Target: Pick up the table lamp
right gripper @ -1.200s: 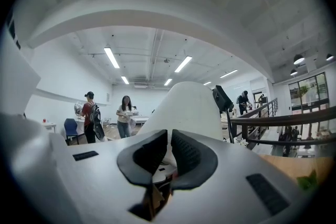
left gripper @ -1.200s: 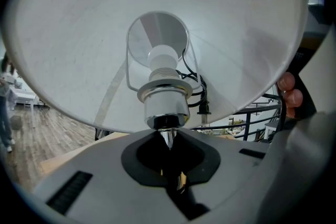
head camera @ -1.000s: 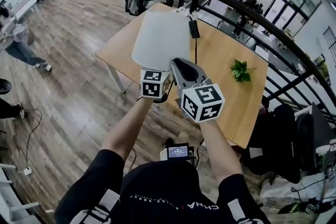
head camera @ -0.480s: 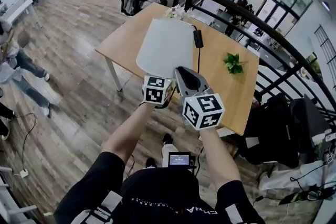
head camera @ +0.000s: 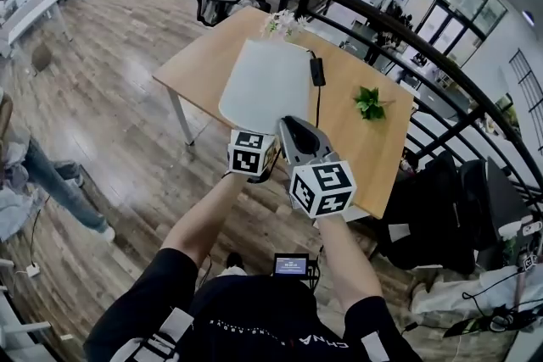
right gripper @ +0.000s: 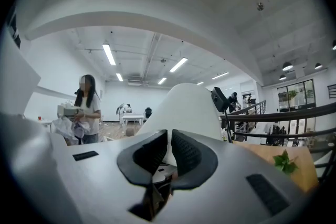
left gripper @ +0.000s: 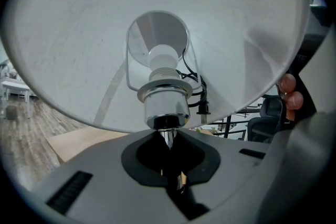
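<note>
Floor (head camera: 110, 97): wood planks, all around the table.
Railing (head camera: 407, 38): dark, curved, running past the table's far side.
Table (head camera: 199, 64): light wood, white legs, in front of the person.
Lamp (head camera: 267, 85): lifted clear of the table and held over its near part, tilted so the shade points away from the person.
Shade (left gripper: 79, 34): white cone; the left gripper view looks straight up into it, at the socket.
Right gripper (right gripper: 169, 149): black pads almost together, pinching the shade's rim between them.
Left gripper (left gripper: 168, 147): jaws pressed together on the thin chrome stem (left gripper: 167, 136) just under the socket.
Plant (head camera: 369, 103): small, green, on the table to the right of the lamp, well apart from it.
Switch (head camera: 317, 72): black, on the lamp's cord, lying on the table just beside the shade.
</note>
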